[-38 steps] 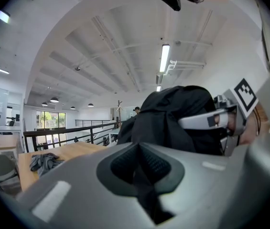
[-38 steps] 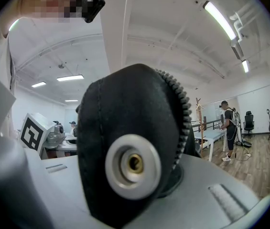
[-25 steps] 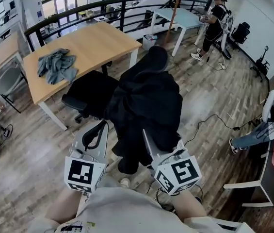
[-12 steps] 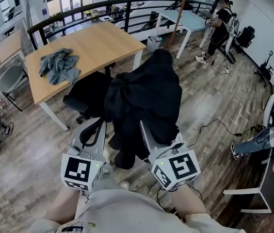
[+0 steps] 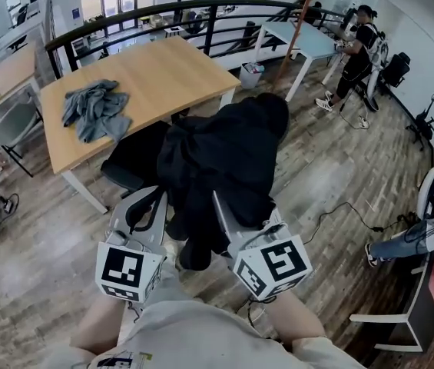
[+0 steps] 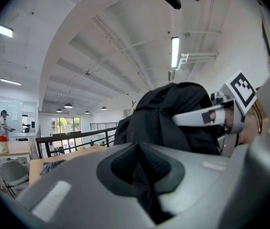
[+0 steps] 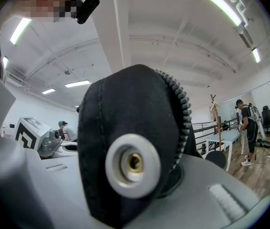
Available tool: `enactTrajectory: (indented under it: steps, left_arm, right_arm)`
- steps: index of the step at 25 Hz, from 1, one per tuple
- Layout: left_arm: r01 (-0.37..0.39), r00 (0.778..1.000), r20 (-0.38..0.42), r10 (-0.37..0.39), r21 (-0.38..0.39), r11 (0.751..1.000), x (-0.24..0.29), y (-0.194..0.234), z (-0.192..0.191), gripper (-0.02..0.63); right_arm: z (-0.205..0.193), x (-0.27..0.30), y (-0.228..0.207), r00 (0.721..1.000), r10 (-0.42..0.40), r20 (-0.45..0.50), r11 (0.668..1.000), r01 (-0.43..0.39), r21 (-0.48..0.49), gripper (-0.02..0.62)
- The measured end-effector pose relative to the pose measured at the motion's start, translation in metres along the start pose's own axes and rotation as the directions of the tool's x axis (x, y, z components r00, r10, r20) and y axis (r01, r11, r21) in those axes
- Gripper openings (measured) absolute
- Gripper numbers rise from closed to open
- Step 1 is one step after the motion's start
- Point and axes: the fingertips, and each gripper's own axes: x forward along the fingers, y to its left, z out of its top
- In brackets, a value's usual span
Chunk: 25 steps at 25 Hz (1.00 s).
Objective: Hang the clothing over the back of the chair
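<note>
A black jacket (image 5: 228, 156) hangs in the air in front of me, held up by both grippers. My left gripper (image 5: 157, 200) is shut on a thin fold of its fabric (image 6: 146, 187). My right gripper (image 5: 218, 203) is shut on an edge that carries a metal snap button (image 7: 133, 164) and zipper teeth. The black office chair (image 5: 134, 154) stands just beyond and left of the jacket, by the wooden table, and the jacket hides part of it. The jacket's bulk (image 6: 173, 116) fills the middle of the left gripper view, with the right gripper (image 6: 206, 117) beside it.
A grey garment (image 5: 94, 110) lies on the wooden table (image 5: 170, 64). A black railing (image 5: 201, 15) runs behind it. A person (image 5: 359, 44) stands near a light blue table (image 5: 309, 41) at the back right. A cable (image 5: 339, 214) crosses the floor. Someone's legs (image 5: 401, 241) show at right.
Both grippers have carried the jacket forward toward the chair and table. The jacket now overlaps more of the chair. Both grips are unchanged.
</note>
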Motion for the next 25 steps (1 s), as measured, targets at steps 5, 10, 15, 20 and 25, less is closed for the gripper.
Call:
enactTrajectory:
  steps: [5,10,15,20,25]
  left_arm:
    - [-0.022,1.000,-0.001,0.022,-0.001,1.000,0.034,0.054,0.005,0.003]
    - [-0.043,0.999,0.004,0.043,-0.020,0.999,0.067,0.107,0.006,0.003]
    - [-0.038,0.999,0.000,0.038,-0.027,0.999,0.105,0.160,0.009,0.003]
    - [-0.004,1.000,0.010,0.004,0.001,1.000,0.142,0.199,0.019,0.003]
    - [0.034,0.999,0.026,-0.035,0.022,0.999,0.174,0.224,0.028,0.003]
  right_arm:
    - [0.007,0.067,-0.001,0.999,0.042,0.002,0.999,-0.042,0.007,0.086]
    - [0.022,0.135,-0.010,0.998,0.058,0.014,0.998,-0.058,0.016,0.086]
    - [0.040,0.200,-0.022,0.998,0.054,0.025,0.999,-0.054,0.004,0.086]
    - [0.058,0.249,-0.037,0.999,0.032,0.040,0.999,-0.032,-0.018,0.087]
    - [0.076,0.283,-0.054,0.996,-0.023,0.081,0.998,0.027,-0.048,0.087]
